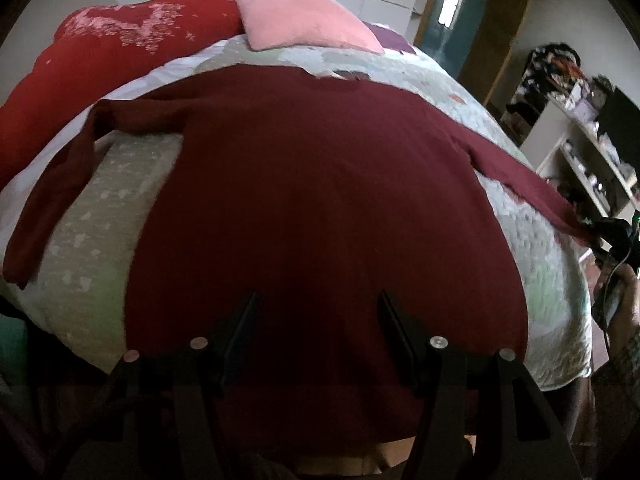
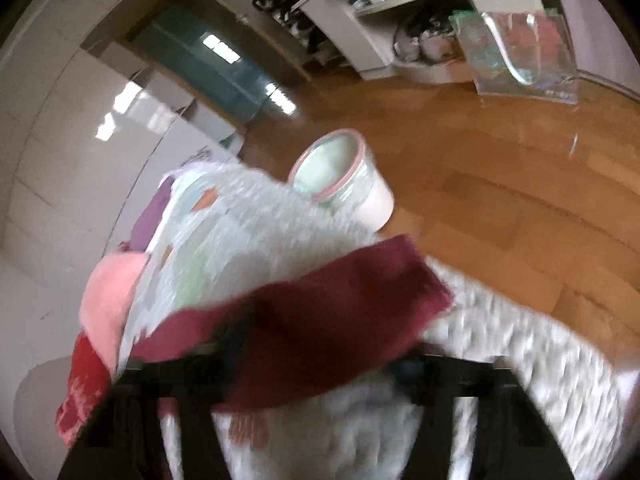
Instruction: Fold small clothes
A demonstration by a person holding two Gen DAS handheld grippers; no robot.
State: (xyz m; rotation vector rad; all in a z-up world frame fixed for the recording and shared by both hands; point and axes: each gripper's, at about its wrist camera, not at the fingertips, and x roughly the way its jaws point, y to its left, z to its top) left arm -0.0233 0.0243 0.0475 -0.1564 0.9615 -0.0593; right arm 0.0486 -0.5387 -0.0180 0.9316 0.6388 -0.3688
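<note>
A pale tub (image 2: 344,176) is sitting empty-looking on the floor, while blur is hiding whether the right gripper (image 2: 316,344) is pinching the maroon sleeve (image 2: 320,320); the left gripper (image 1: 318,320) is gaping over the sweater (image 1: 312,184), holding nothing.

no legible text, labels — none readable

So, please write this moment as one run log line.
maroon shirt: flat on bed | left gripper: open above hem | right gripper: on sleeve, grip unclear

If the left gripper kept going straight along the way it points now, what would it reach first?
Most likely the body of the maroon long-sleeved top spread flat on the quilted bedspread. The left gripper has its fingers apart above the cloth with nothing between them, though depth is hard to judge.
</note>
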